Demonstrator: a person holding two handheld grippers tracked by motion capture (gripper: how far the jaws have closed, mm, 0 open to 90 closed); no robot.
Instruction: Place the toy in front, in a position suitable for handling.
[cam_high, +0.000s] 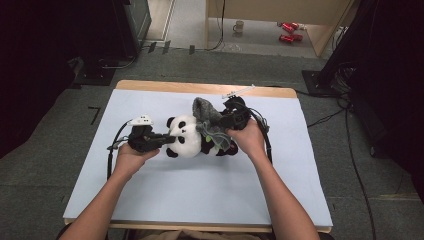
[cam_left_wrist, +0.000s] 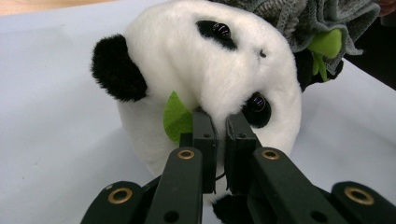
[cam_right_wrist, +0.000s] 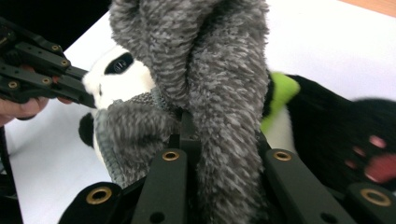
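A black-and-white panda plush lies on the pale sheet near the table's middle, with a green leaf at its mouth. My left gripper comes in from the left, shut on the fur of the panda's face; its jaws stand almost together. A grey fuzzy cloth drapes over the panda's head and body. My right gripper is shut on that cloth, which hides its fingertips. The right gripper view also catches the left gripper at the panda's face.
The table has a wooden rim and a pale sheet, bare in front of the plush. Cables trail from both grippers. On the floor beyond are a mug, red cans and dark equipment at both sides.
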